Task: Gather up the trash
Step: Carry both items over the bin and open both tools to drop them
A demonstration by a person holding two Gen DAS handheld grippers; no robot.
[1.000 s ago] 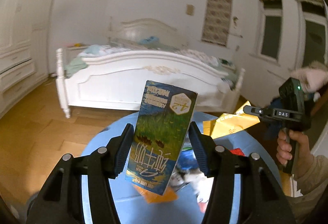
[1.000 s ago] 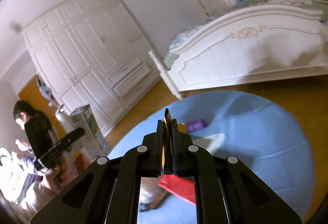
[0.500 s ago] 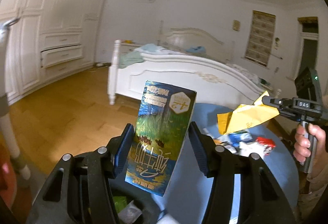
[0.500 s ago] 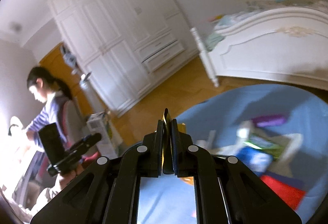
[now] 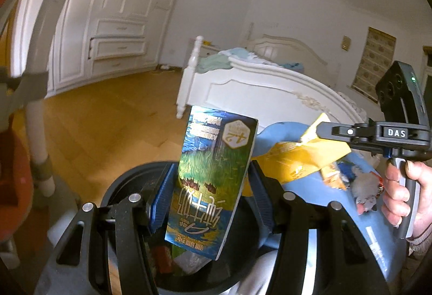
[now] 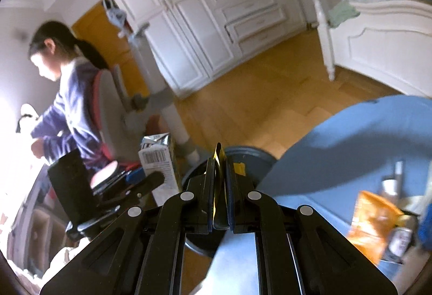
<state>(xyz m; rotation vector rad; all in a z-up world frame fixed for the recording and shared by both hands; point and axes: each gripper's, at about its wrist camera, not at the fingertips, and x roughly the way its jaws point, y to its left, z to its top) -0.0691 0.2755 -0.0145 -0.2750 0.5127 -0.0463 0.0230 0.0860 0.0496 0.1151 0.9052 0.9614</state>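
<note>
Over the black bin [image 5: 127, 184], my left fingers [image 5: 208, 197] clamped the milk carton [image 5: 213, 176] at mid-body; it seemed light, stiff-walled, glossy. Right fingers [image 6: 217, 187] pinched the yellow wrapper [image 5: 305, 157] by one edge: thin, limp, crinkly.

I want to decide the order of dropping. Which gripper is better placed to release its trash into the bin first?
Left. The left gripper holds the milk carton directly above the open black bin. The right gripper, pinching the yellow wrapper, is beside it, over the blue table.
</note>
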